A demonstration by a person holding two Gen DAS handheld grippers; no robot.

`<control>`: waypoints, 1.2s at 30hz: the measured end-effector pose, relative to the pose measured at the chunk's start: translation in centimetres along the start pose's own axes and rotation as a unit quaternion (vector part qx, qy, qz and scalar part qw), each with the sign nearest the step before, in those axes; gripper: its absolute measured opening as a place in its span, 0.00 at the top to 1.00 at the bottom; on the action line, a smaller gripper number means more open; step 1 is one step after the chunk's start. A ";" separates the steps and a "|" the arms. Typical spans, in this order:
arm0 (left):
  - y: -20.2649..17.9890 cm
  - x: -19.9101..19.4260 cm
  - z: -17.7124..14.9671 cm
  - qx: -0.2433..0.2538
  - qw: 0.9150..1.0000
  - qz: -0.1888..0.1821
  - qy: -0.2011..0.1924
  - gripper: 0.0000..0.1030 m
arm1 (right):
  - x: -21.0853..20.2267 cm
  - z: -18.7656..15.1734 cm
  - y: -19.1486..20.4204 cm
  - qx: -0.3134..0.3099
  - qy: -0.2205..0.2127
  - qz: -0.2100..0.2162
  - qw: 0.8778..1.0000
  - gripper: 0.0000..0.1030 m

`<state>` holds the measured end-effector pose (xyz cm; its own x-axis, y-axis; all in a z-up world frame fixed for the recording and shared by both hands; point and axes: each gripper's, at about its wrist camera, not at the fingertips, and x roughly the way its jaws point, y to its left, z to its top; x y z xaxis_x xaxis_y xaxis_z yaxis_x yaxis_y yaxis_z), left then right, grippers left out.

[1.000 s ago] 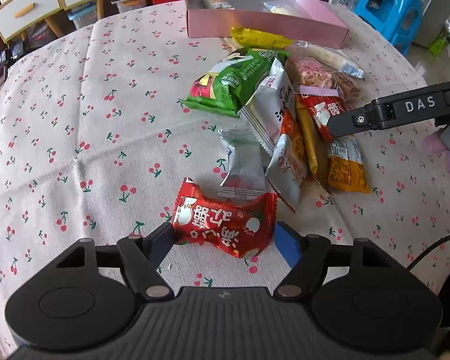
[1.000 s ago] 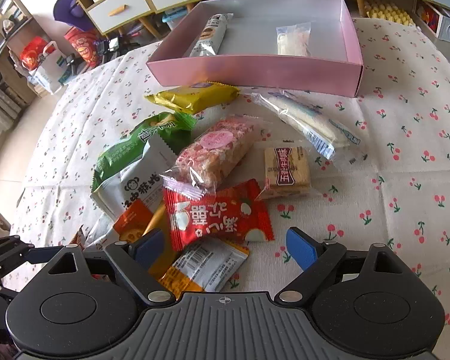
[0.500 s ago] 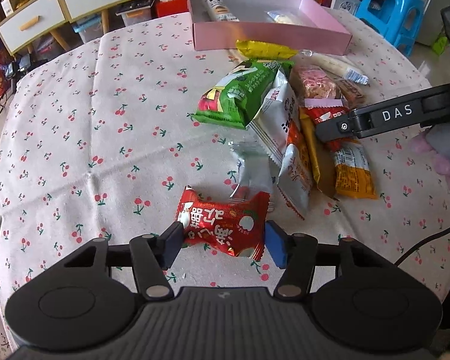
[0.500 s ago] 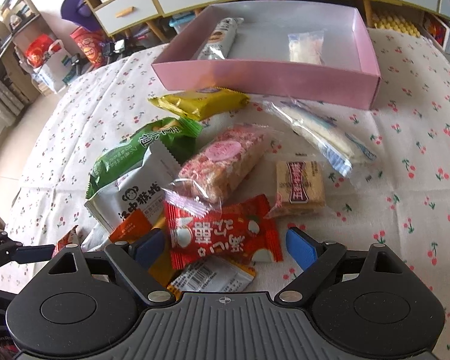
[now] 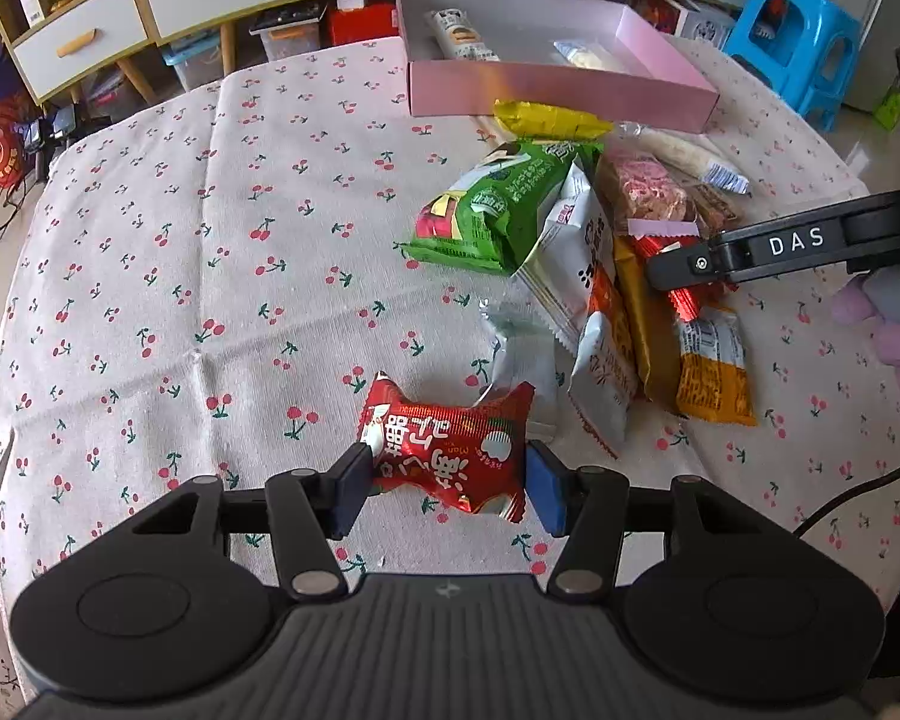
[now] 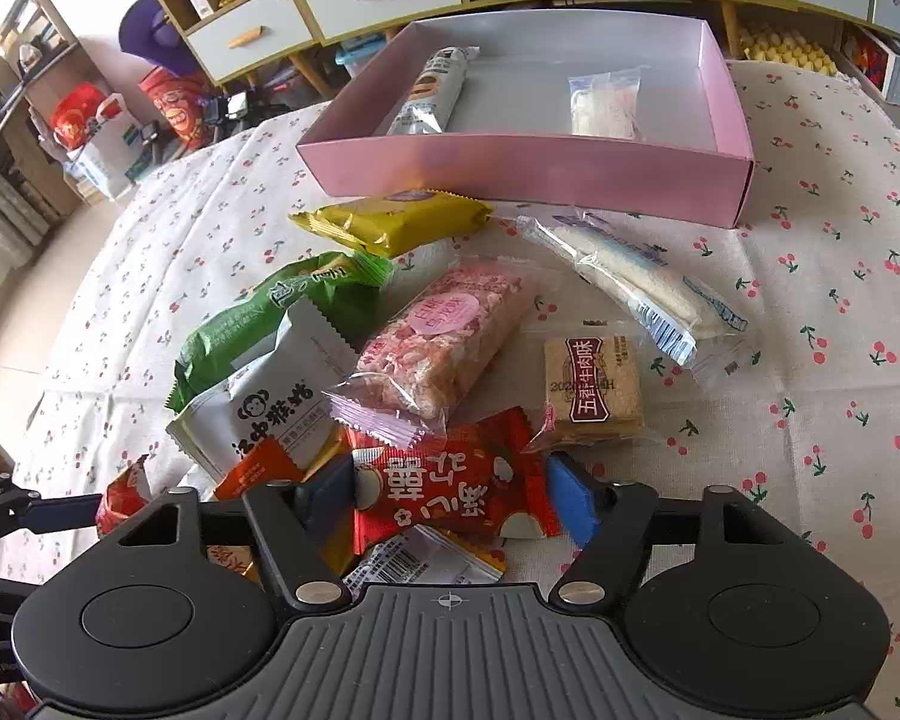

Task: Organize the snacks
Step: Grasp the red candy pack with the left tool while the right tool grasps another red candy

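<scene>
With both grippers' jaws closing, left gripper (image 5: 447, 483) and right gripper (image 6: 450, 501) each pinch a red snack packet (image 5: 447, 456) crosswise, nearside of the pink box (image 6: 510, 165)

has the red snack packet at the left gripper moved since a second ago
No. The red snack packet lies in the same spot beside the silver packet; only the left gripper fingers are closing around it.

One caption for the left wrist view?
Left claw closing around a red foil snack packet on the cherry-print tablecloth.

Bright daylight, sharp focus, fisheye-bent edges.
</scene>
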<state>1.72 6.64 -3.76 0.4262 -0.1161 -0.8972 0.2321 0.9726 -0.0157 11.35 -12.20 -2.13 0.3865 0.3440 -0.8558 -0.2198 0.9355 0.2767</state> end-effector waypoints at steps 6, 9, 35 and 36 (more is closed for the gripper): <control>0.3 -0.3 0.1 -0.009 1.000 -0.005 -0.007 0.51 | -0.8 0.3 0.3 -0.002 0.003 0.012 1.000 0.56; 0.4 -0.5 0.1 -0.015 1.000 -0.004 -0.013 0.51 | -0.9 0.3 0.2 0.003 0.011 0.008 1.000 0.57; 0.8 -2.0 2.0 -0.052 0.997 -0.018 -0.057 0.53 | -4.3 0.8 -3.1 0.083 0.021 0.028 0.996 0.62; 0.8 -2.0 2.1 -0.052 0.997 -0.020 -0.058 0.53 | -4.4 0.8 -3.2 0.084 0.021 0.028 0.996 0.62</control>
<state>2.86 7.21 -1.04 0.5174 -0.1711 -0.8385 0.1607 0.9818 -0.1012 11.06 -16.62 1.12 0.3388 0.3947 -0.8541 -0.0857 0.9169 0.3897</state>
